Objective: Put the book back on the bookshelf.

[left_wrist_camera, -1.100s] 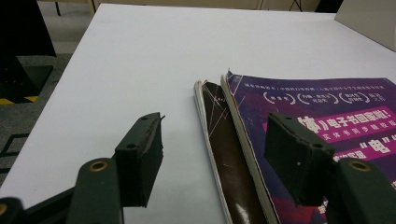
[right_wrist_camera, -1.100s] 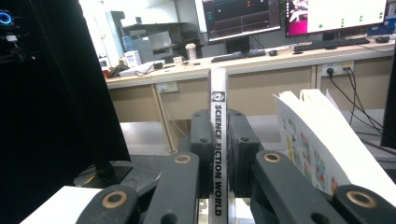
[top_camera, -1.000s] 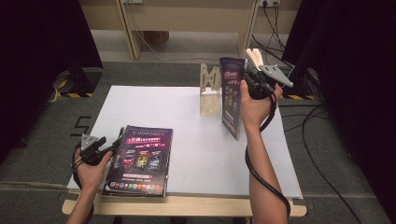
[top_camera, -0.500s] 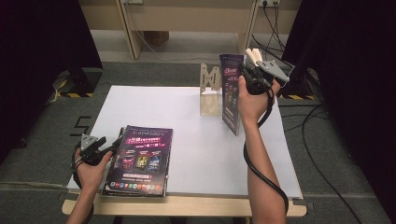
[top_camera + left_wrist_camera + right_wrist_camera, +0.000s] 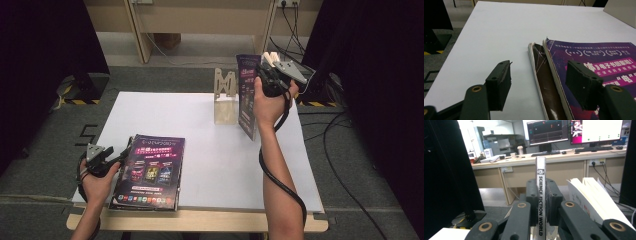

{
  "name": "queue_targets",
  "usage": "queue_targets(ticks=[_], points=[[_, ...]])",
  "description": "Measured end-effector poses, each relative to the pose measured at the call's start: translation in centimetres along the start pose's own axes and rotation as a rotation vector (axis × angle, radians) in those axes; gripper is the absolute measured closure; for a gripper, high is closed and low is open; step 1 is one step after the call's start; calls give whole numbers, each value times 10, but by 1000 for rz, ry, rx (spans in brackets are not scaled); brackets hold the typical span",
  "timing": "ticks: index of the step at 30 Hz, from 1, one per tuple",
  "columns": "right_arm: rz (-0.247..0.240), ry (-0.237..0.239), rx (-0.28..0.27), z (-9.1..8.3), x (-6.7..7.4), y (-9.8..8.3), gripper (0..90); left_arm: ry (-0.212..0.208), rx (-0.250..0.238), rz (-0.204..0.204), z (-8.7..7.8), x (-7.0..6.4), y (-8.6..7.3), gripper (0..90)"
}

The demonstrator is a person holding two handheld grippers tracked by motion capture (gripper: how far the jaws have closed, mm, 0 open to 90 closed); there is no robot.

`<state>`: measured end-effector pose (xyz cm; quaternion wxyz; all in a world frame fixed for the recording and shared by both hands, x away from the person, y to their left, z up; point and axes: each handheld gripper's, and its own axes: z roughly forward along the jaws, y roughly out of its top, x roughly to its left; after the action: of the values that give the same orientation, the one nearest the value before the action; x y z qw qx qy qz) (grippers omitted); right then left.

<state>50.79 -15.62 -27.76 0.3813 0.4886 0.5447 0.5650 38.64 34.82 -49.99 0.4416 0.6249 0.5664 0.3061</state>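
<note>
Holding a magazine (image 5: 246,100) upright by its spine, the right gripper (image 5: 267,75) has both jaws pressed flat against it — the right gripper view shows the pads squeezing the white spine (image 5: 540,202) lettered "SCIENCE FICTION WORLD". That magazine hangs just right of the wooden rack (image 5: 225,95), which stands at the far edge of the white table (image 5: 210,150), and its lower corner sits close above the tabletop. Pages of another magazine (image 5: 594,197) fan loosely just beside the clamped spine.

Near the front-left of the table, well apart from the rack, lies a stack of 2 magazines (image 5: 149,172). The left gripper (image 5: 541,82) rests beside that stack with its jaws apart, 1 pad over bare table and the other over the purple cover, gripping nothing.

My judgement: the risk lies in the slotting. A grip on the spine alone lets the covers swing and splay, so a page edge could catch on the rack's upright and push the light rack backward off the table edge — or the magazine could twist in the pads and slide out.
</note>
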Motion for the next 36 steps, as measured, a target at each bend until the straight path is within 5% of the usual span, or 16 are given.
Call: queue_targets(ticks=[36], points=[[-4, -40, 12, 35, -5, -2, 838, 2, 4, 0, 0, 0, 0, 365]])
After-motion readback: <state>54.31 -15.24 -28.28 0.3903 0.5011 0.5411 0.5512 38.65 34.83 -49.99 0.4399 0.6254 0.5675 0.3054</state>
